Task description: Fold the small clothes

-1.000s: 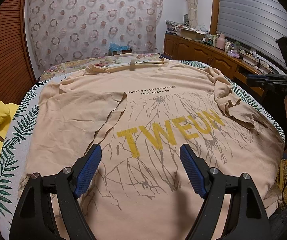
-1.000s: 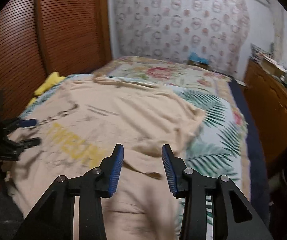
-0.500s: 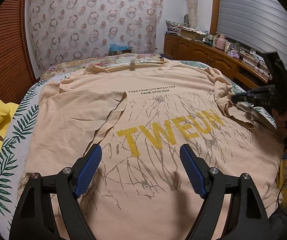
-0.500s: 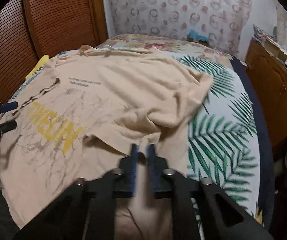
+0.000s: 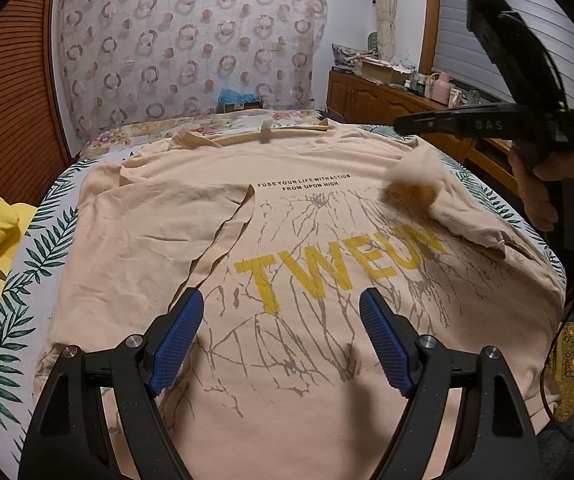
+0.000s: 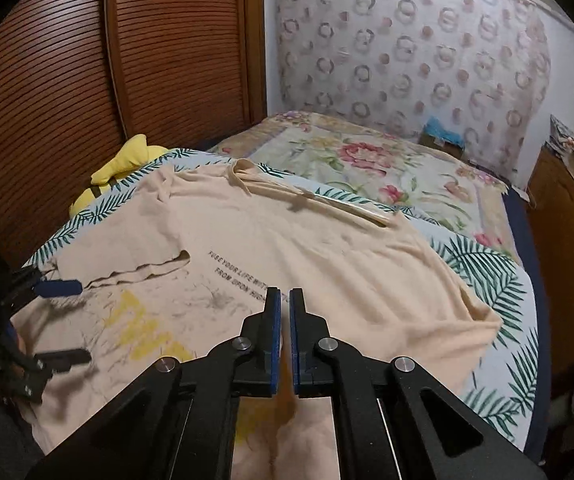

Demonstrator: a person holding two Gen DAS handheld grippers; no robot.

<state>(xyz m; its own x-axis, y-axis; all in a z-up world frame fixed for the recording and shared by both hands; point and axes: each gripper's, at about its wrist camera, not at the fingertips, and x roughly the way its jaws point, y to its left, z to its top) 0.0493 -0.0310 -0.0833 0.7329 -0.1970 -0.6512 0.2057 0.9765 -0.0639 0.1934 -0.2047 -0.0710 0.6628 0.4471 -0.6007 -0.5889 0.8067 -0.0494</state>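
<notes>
On top of the bed with the green leaf-print cover [image 5: 27,280] lies a big peach cotton T-shirt with yellow letters and grey crack lines [image 5: 287,240], spread out flat with its printed side up and its neck at the far end. One sleeve is already laid over the chest, just beside the small black words. The left tongs [image 5: 281,340] hang wide open over the bottom part of the shirt, with nothing between the blue pads. The right tongs [image 6: 283,336] are nearly closed, with only a thin gap, and they have just eased open a tiny bit; a fold of the peach cloth from the other sleeve [image 5: 411,184] seems to be pinched in them and lifted up off the shirt, though the pinch itself is hard to see. I think the shirt is very light and very soft. It will droop, wrinkle and slide, so it will not keep a shape by itself. A good place to take hold looks like a hem or a sleeve edge, where the cloth is a little thicker. A small pinch should be enough, and pulling slowly should keep the fold neat.
</notes>
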